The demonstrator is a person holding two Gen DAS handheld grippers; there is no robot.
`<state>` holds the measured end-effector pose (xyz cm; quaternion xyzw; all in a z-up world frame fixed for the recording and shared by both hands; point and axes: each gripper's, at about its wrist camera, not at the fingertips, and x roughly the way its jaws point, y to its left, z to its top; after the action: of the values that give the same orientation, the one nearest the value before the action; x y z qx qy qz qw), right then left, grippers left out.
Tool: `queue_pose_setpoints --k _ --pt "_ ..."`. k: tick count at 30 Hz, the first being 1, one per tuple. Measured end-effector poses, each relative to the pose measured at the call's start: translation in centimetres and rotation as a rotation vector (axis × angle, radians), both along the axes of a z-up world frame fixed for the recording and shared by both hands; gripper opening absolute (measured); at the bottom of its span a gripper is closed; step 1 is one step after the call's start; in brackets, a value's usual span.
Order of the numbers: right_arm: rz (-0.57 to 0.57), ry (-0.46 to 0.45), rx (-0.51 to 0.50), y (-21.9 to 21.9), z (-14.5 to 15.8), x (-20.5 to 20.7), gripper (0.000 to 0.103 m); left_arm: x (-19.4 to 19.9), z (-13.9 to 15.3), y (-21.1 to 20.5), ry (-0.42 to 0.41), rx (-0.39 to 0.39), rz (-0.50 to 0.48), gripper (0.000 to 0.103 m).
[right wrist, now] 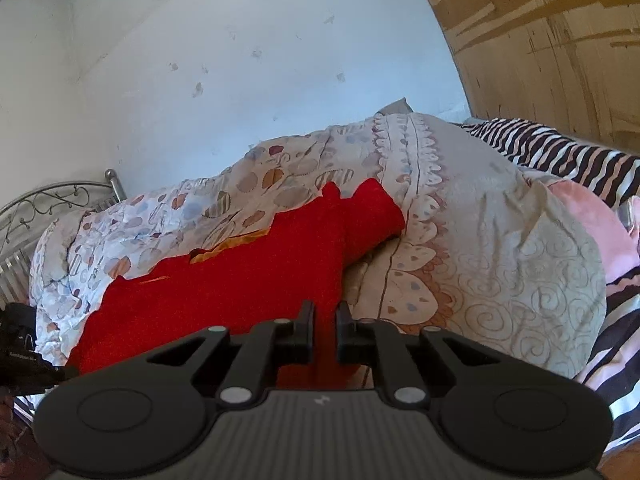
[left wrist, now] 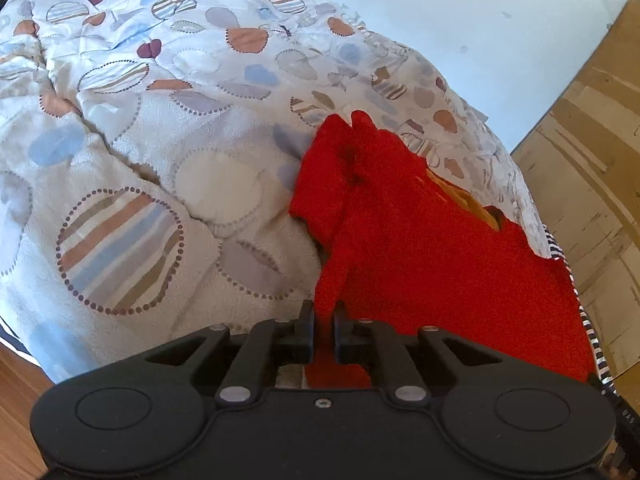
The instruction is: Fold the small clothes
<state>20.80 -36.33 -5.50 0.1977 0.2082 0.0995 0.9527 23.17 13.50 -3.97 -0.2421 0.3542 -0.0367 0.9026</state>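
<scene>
Red cloth fills the narrow gap of each tool: the left tool [left wrist: 323, 320] and the right tool [right wrist: 324, 320] both pinch the near hem of the red garment [right wrist: 248, 276]. It lies ahead of them, spread on the bed's quilt [left wrist: 168, 128], sleeves out, no fold visible; folding seems barely begun. The fabric looks fuzzy and soft, the quilt puffy, stitched and patterned.

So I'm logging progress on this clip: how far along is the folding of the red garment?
Early stage. Done: the red garment is laid out on the patterned quilt, with no finished fold visible. In hand: the left gripper and right gripper are each shut on its near edge. Left: making the folds and setting it down.
</scene>
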Motion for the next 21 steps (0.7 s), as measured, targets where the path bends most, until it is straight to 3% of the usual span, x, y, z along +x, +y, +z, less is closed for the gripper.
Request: queue_pose_setpoints --k 2,4,7,8,10,17,19,20,21 --pt "-0.004 0.003 0.010 -0.3 0.0 0.0 0.030 -0.2 0.0 0.2 -0.005 0.003 0.000 0.024" --pt "-0.002 -0.009 -0.002 -0.6 0.4 0.0 0.052 -0.3 0.3 0.3 -0.010 0.007 -0.009 0.039" --pt "0.019 -0.055 -0.066 -0.7 1.6 0.6 0.074 -0.5 1.4 0.1 -0.057 0.069 -0.018 0.065" --pt "0.029 -0.071 -0.088 -0.7 2.1 1.1 0.076 -0.3 1.9 0.0 -0.087 0.097 -0.024 0.073" --pt "0.052 -0.092 -0.132 -0.4 2.9 2.5 0.078 0.5 3.1 -0.4 -0.148 0.147 -0.043 0.076" --pt "0.131 -0.087 -0.267 1.4 3.7 10.9 0.075 8.5 4.8 -1.0 -0.240 0.200 -0.083 0.080" --pt "0.151 -0.047 -0.289 1.8 3.3 13.2 0.062 11.5 4.4 -1.0 -0.226 0.200 -0.091 0.076" --pt "0.154 -0.020 -0.302 2.0 3.0 14.2 0.056 12.6 4.2 -0.9 -0.215 0.198 -0.095 0.070" --pt "0.159 0.002 -0.309 2.1 2.8 15.1 0.037 13.9 3.9 -0.8 -0.198 0.189 -0.106 0.047"
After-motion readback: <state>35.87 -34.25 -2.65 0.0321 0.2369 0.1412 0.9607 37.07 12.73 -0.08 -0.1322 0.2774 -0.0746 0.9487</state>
